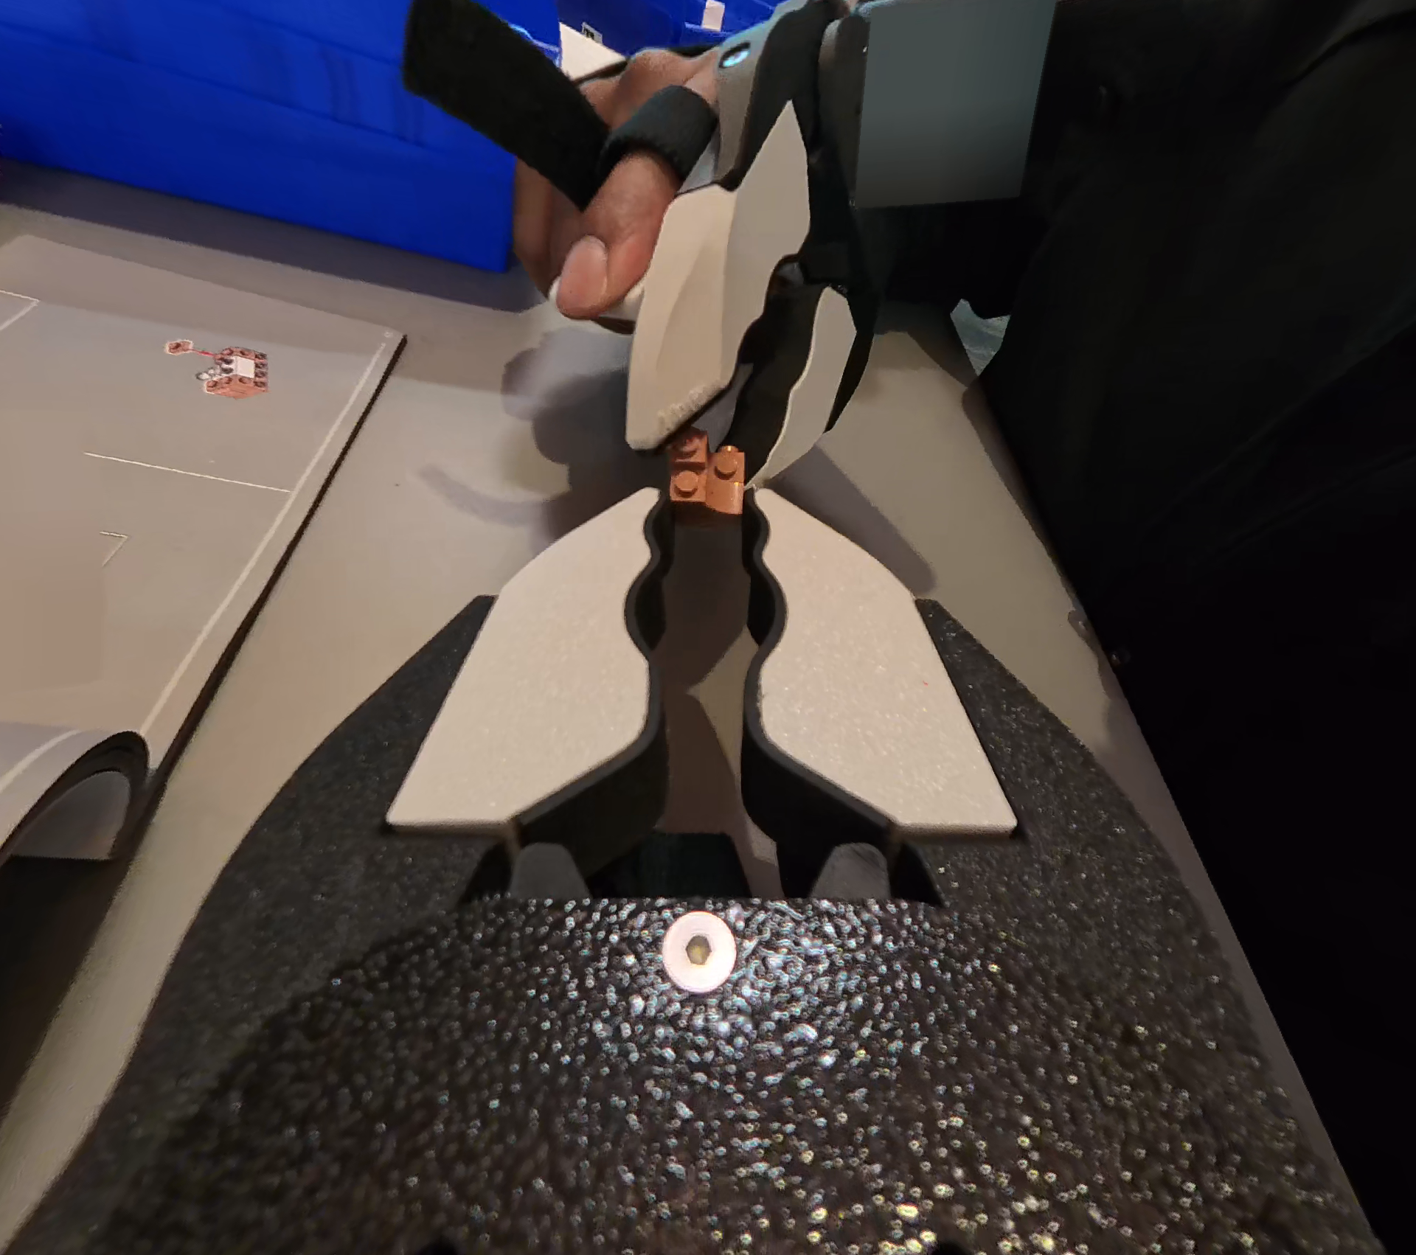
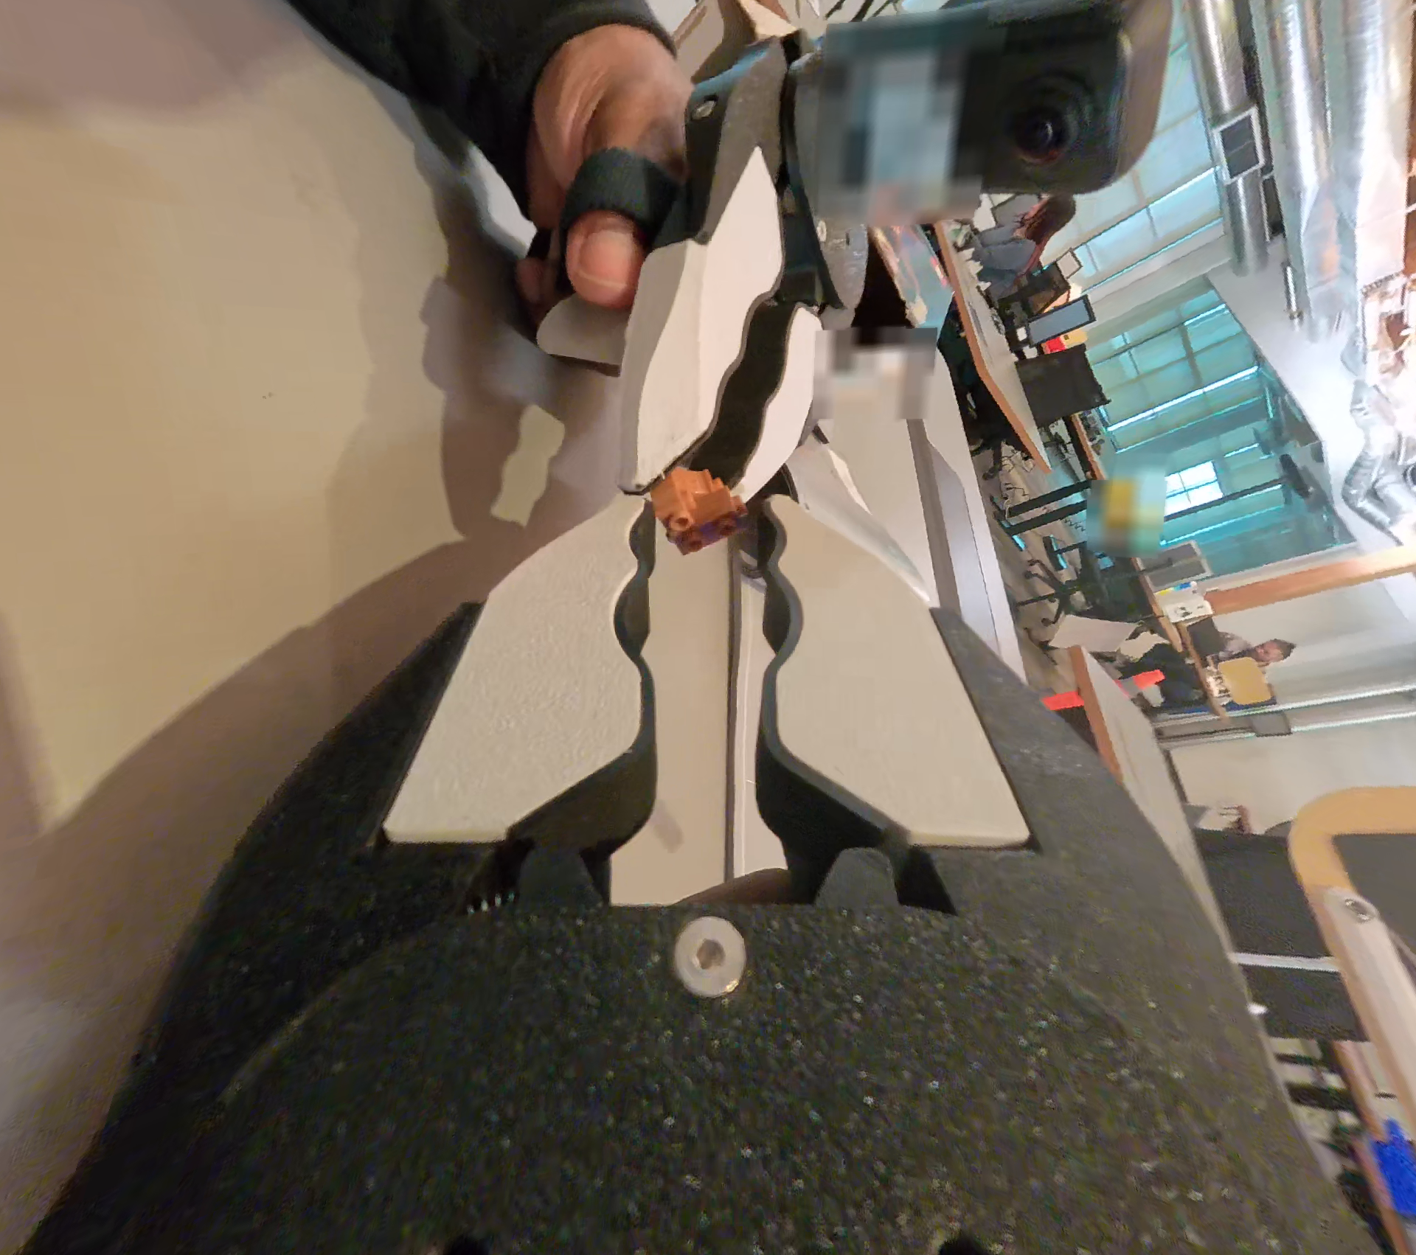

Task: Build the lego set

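Note:
A small brown brick assembly (image 1: 706, 481) with studs on top sits between my left gripper's (image 1: 709, 502) fingertips, just above the grey table (image 1: 429, 529). Both pads press on it. My right gripper (image 1: 716, 460) comes in from the far side, tip to tip with the left, and its near finger (image 1: 674, 406) rests by the assembly's far end. In the right wrist view the assembly (image 2: 697, 517) lies by my right gripper's (image 2: 709, 529) left fingertip, with a clear gap to the other finger. There the left gripper (image 2: 693, 486) pinches it from above.
Blue storage bins (image 1: 268, 31) stand along the back left. An open grey instruction booklet (image 1: 153, 452) with a picture of a brick build lies at the left. A person's hand (image 1: 605, 238) and dark sleeve (image 1: 1188, 375) hold the right gripper. Less than 4 cm separates the two grippers' tips.

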`<state>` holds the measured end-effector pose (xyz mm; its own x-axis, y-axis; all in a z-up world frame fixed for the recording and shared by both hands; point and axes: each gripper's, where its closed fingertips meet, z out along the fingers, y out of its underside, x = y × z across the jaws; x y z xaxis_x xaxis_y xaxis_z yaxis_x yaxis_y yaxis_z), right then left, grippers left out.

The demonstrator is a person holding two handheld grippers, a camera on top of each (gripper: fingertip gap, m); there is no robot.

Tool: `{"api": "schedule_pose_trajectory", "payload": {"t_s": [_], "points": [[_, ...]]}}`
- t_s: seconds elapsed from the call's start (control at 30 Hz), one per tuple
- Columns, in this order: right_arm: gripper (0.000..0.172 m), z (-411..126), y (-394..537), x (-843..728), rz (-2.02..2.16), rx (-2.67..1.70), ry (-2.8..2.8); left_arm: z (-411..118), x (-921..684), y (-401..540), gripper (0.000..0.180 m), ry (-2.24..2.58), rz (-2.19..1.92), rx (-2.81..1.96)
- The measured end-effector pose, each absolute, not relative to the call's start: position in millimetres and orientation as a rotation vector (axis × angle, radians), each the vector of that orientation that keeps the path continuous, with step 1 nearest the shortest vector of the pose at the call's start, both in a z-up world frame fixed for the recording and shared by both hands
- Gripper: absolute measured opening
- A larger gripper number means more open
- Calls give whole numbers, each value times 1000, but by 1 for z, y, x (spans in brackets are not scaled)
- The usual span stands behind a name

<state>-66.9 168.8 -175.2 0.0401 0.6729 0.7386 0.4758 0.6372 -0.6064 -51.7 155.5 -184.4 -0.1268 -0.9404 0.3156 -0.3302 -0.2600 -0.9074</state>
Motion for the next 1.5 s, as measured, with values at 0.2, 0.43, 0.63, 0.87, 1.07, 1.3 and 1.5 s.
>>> {"api": "schedule_pose_trajectory", "payload": {"t_s": [0.2, 0.43, 0.63, 0.87, 1.07, 1.3, 1.5], "points": [[38, -170, 173, -65, 314, -1064, -1532, -177, -54, 155, 16, 1402, -1467, -1545], [35, -176, 177, -53, 536, -1348, -1470, -158, -63, 159, 16, 1328, -1572, -1424], [26, -175, 165, -31, 636, -1513, -1362, -153, -66, 159, 16, 1323, -1556, -1362], [23, -206, 159, 1, 569, -1677, -1288, -155, -65, 160, 16, 1334, -1502, -1362], [22, -216, 163, 12, 564, -1749, -1265, -176, -60, 169, 16, 1386, -1339, -1497], [18, -215, 166, 15, 665, -1801, -1218, -195, -57, 171, 16, 1475, -1161, -1568], [13, -213, 168, 17, 742, -1820, -1175, -200, -57, 171, 16, 1504, -1118, -1575]]}}
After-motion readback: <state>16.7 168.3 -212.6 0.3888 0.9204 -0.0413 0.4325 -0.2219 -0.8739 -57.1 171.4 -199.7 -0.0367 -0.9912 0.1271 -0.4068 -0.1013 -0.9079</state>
